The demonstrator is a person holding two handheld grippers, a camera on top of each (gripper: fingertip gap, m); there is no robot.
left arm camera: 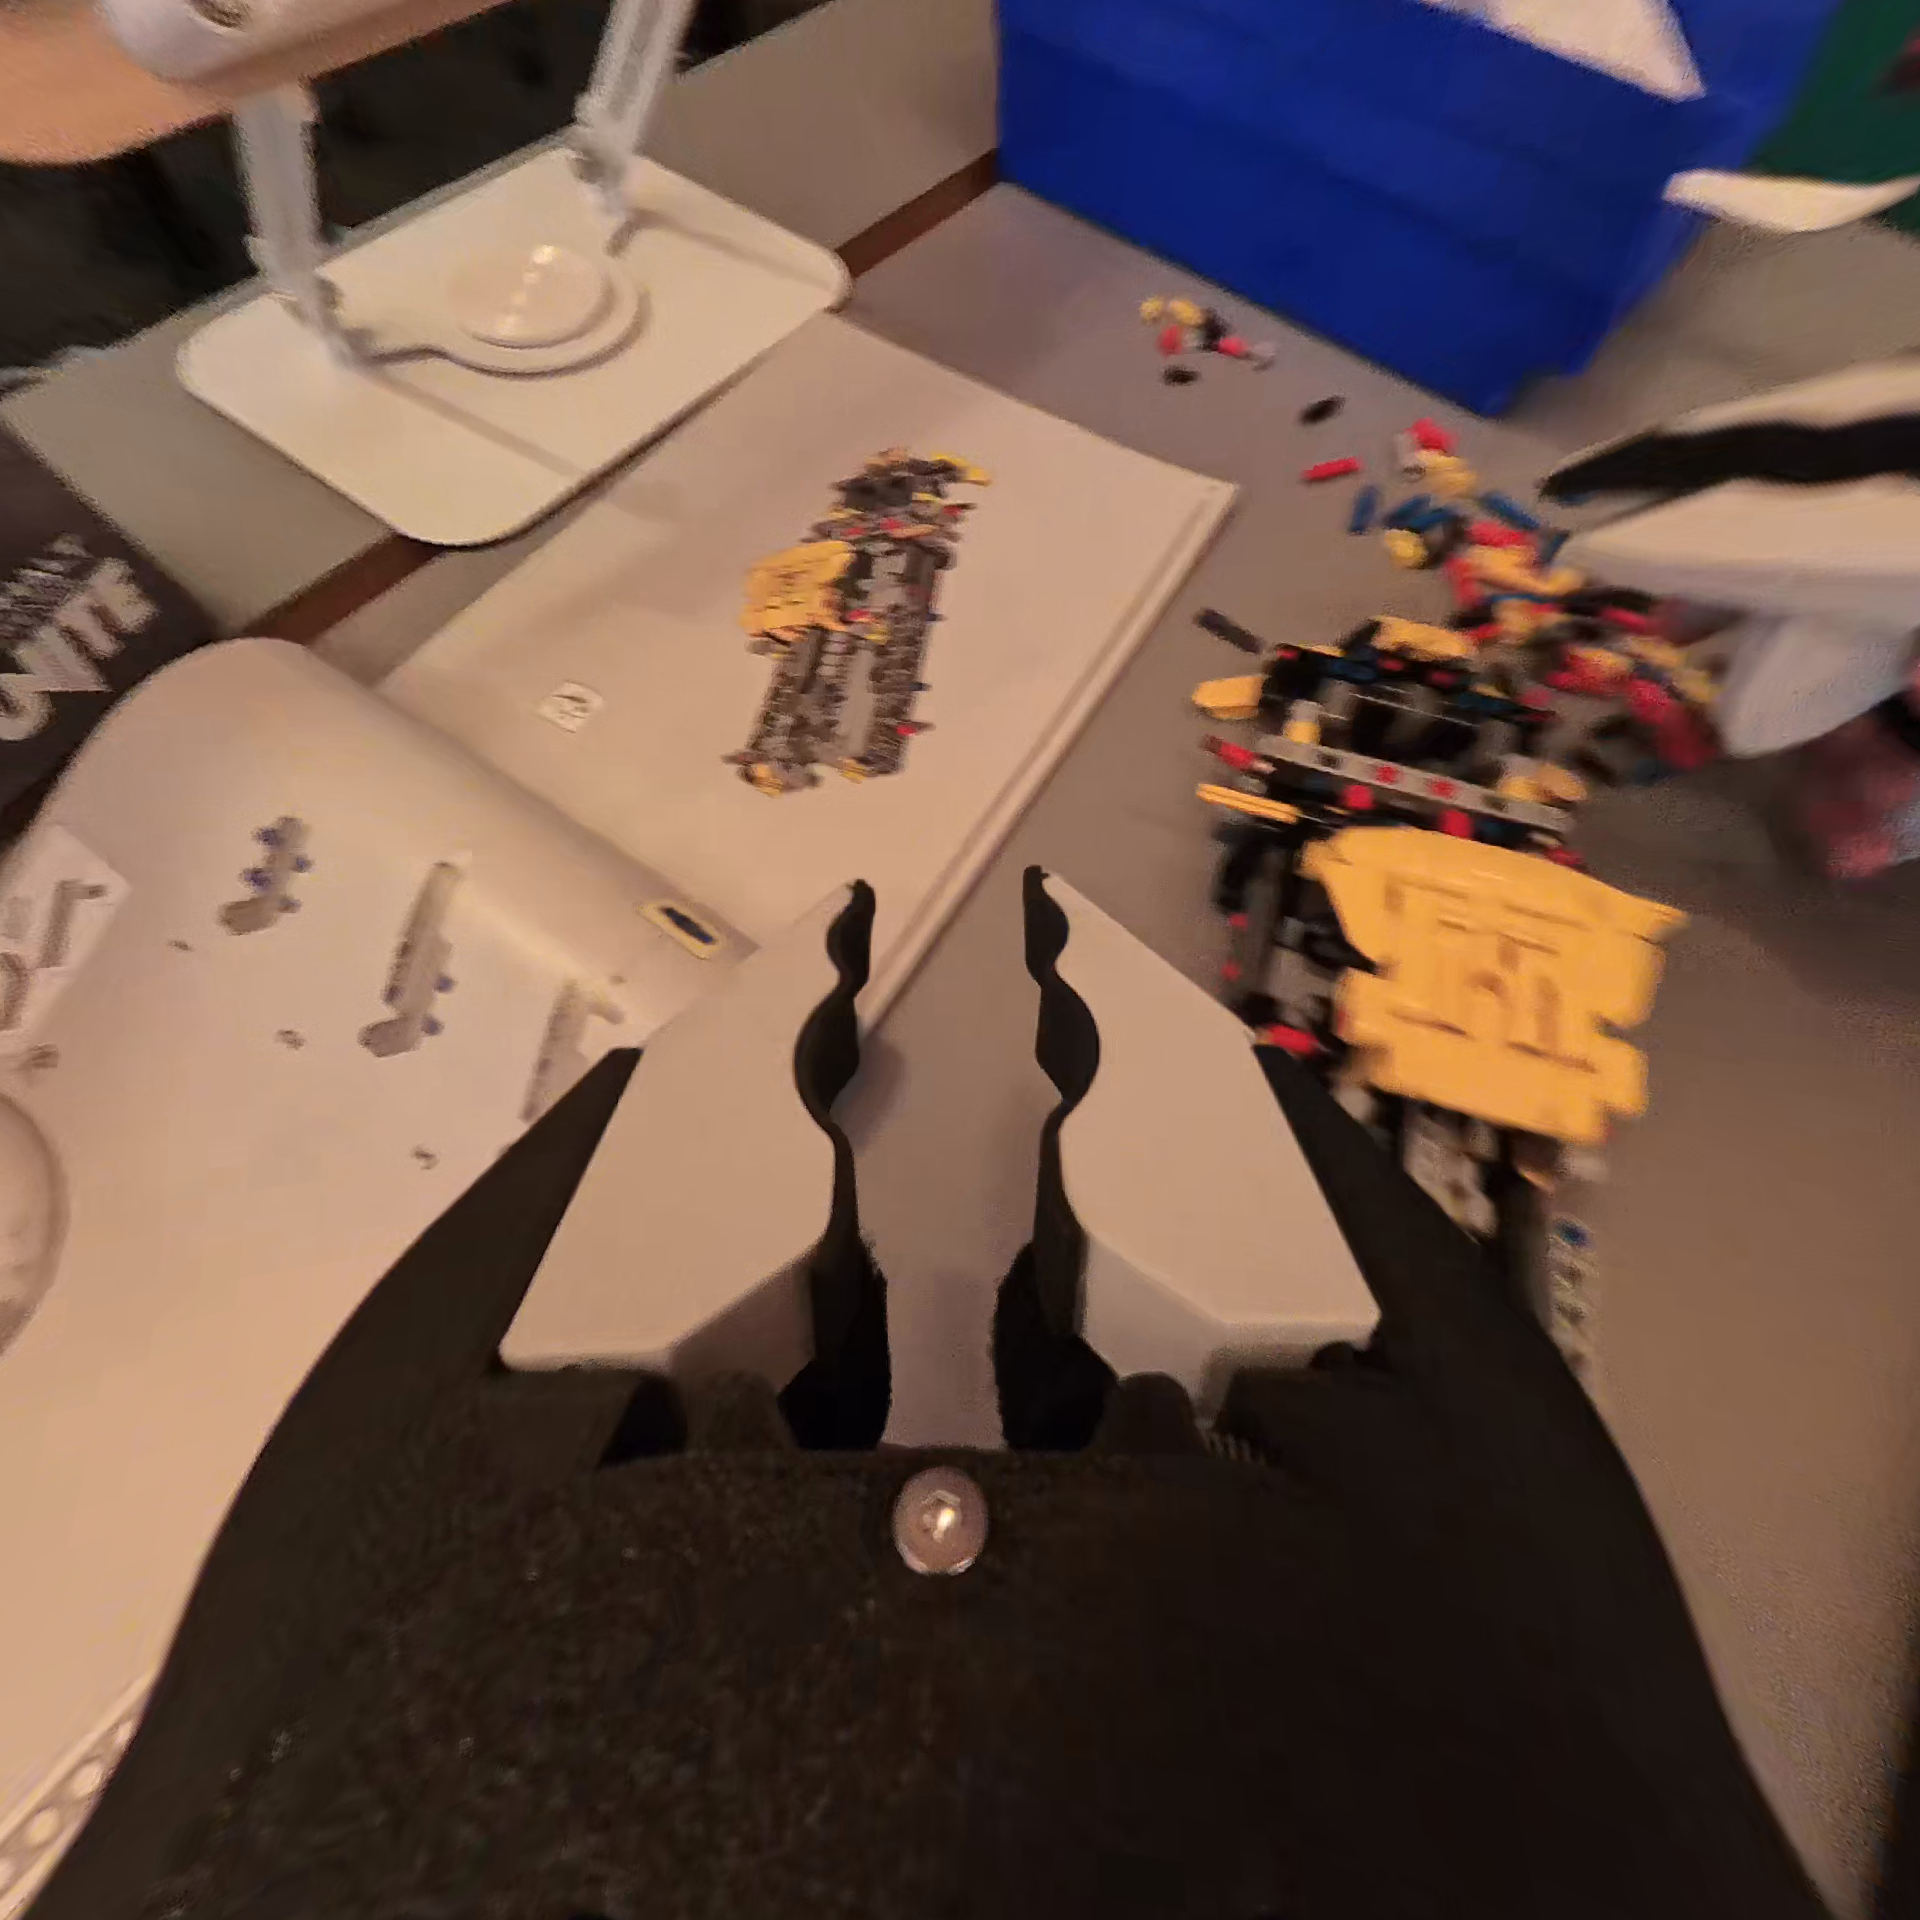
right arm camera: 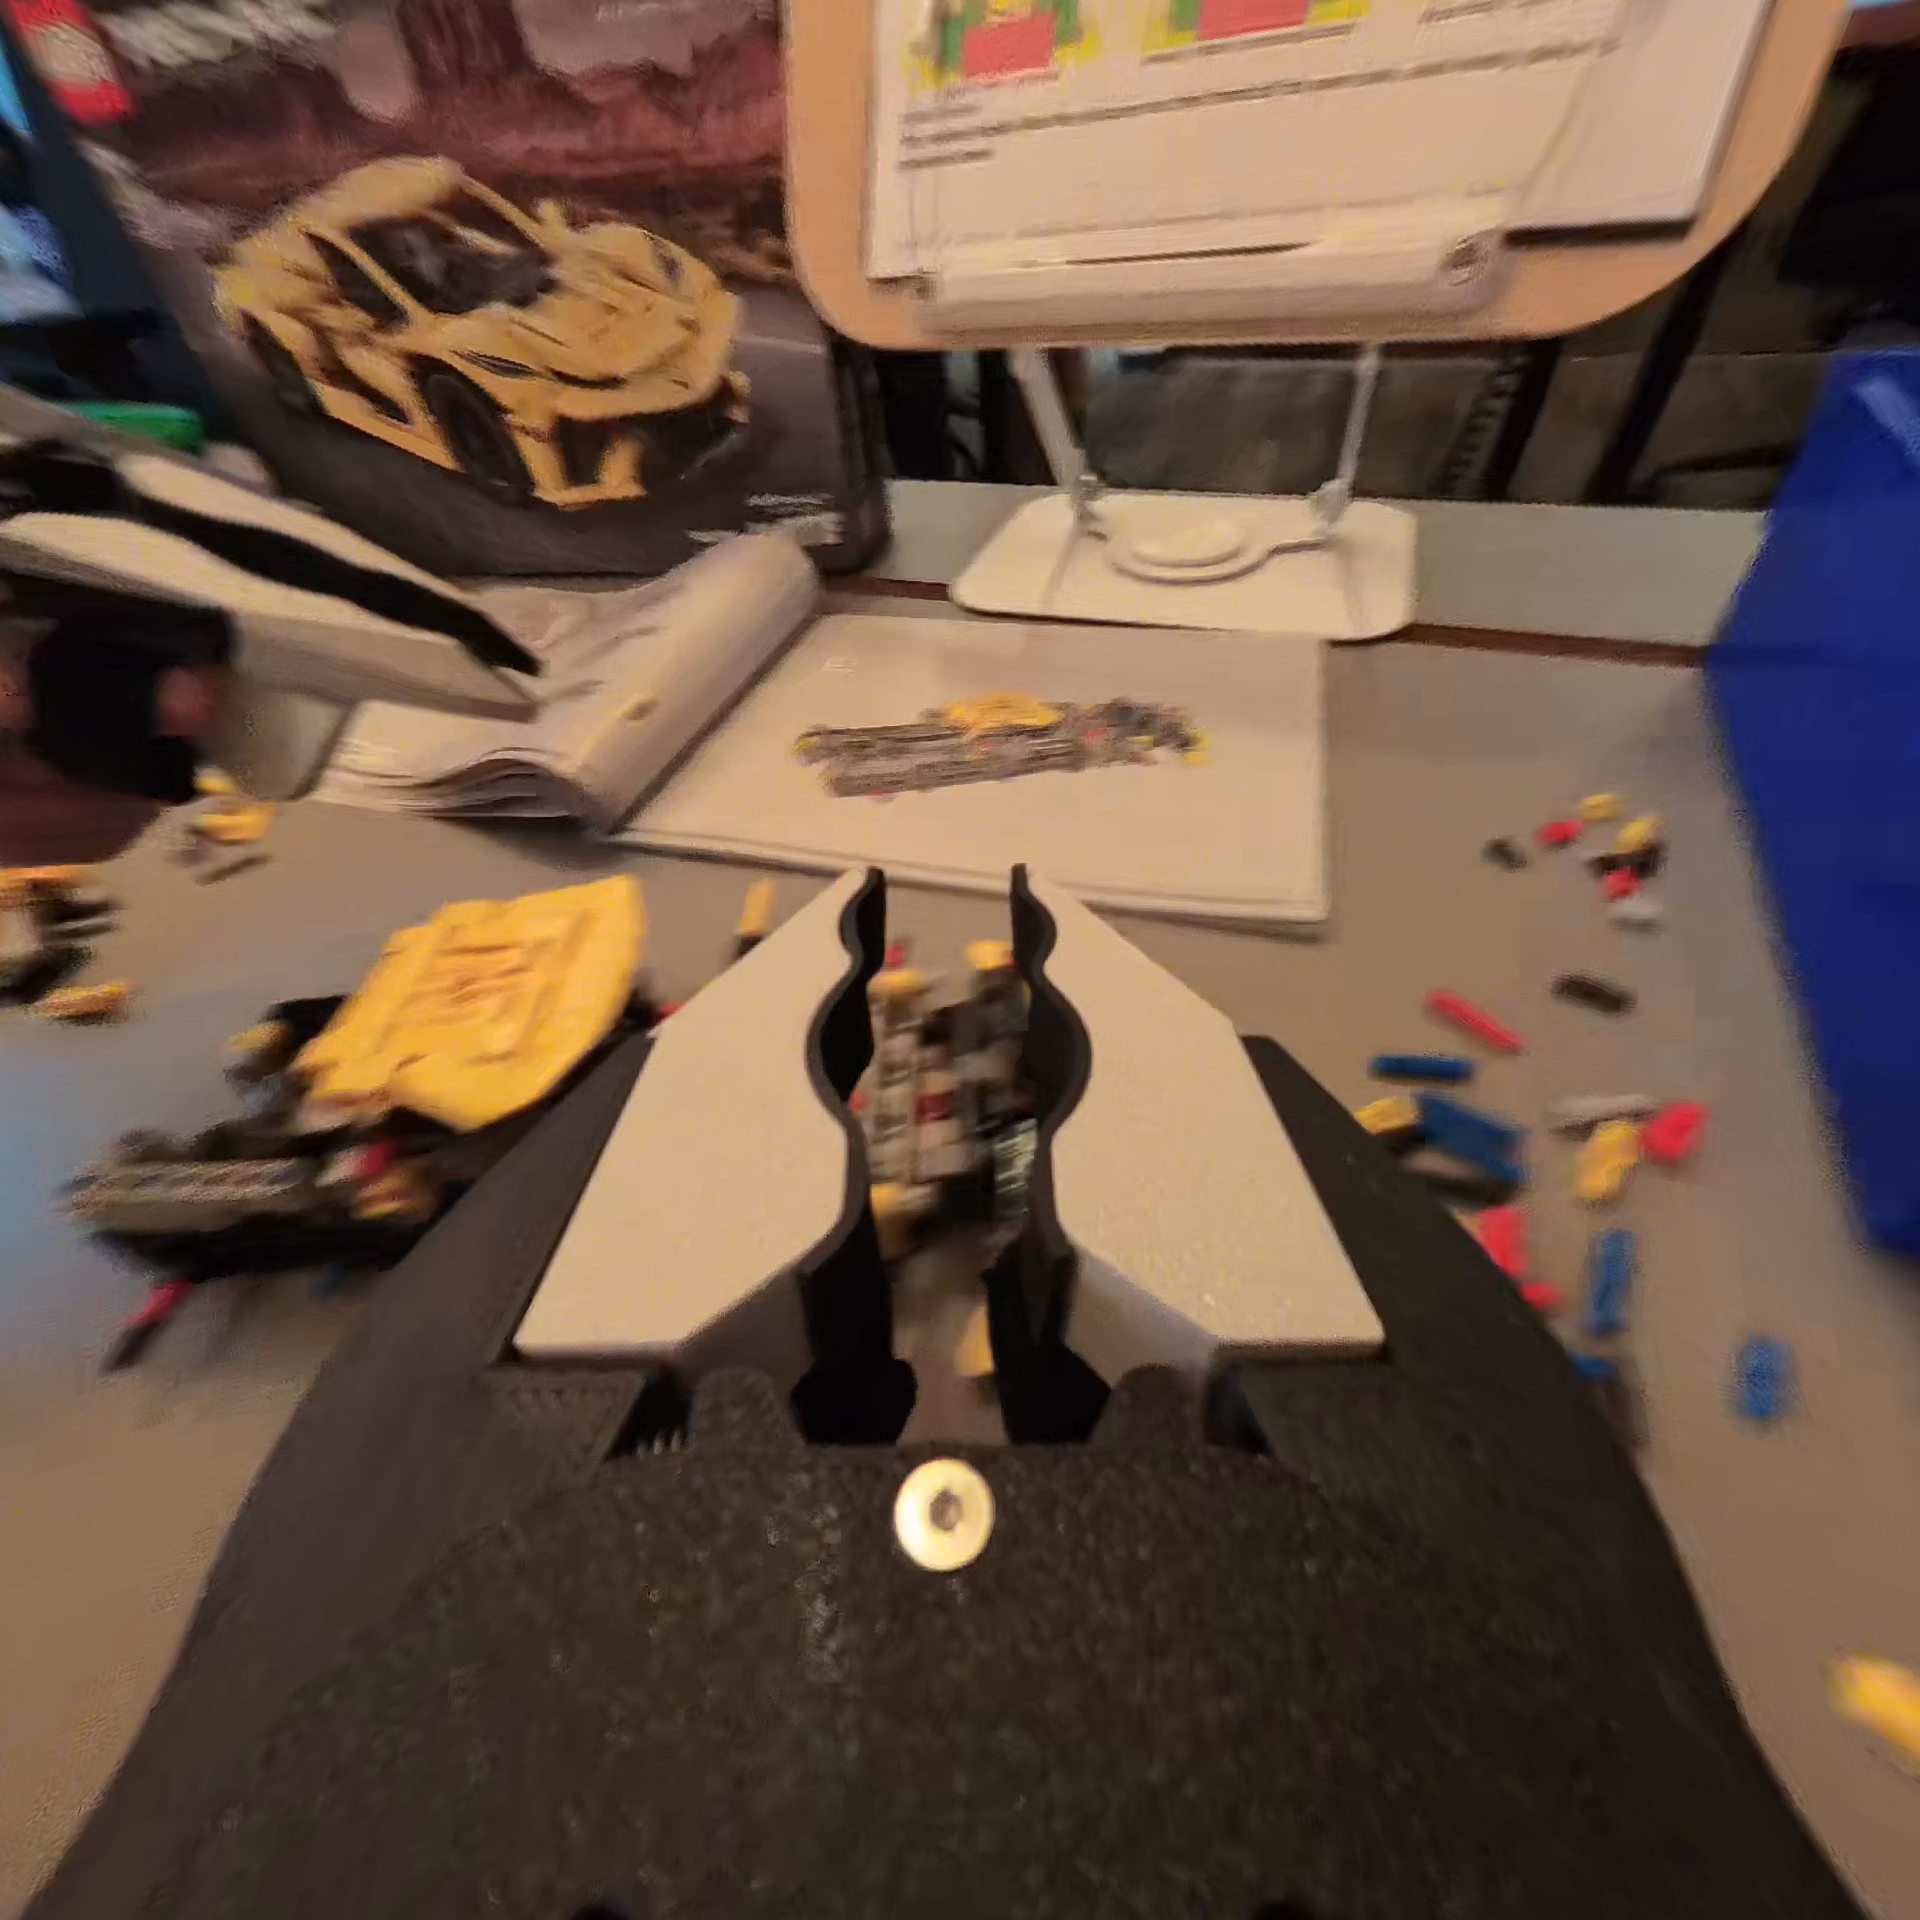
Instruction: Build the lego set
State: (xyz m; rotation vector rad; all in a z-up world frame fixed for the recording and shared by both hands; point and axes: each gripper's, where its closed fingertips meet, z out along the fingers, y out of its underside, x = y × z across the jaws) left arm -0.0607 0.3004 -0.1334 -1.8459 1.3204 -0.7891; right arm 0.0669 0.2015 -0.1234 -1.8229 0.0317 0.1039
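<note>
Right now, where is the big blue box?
The blue box sits at the far right of the table in both views, behind the loose pieces and right of the open instruction book.

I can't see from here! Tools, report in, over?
Left tool open, empty, above the white instruction booklet. Right tool around a black-and-yellow brick chunk. Nothing blocking.

Left tool is held with jaws parted, nothing between them. Right tool is held with jaws parted narrowly; grip cannot be judged.
</note>
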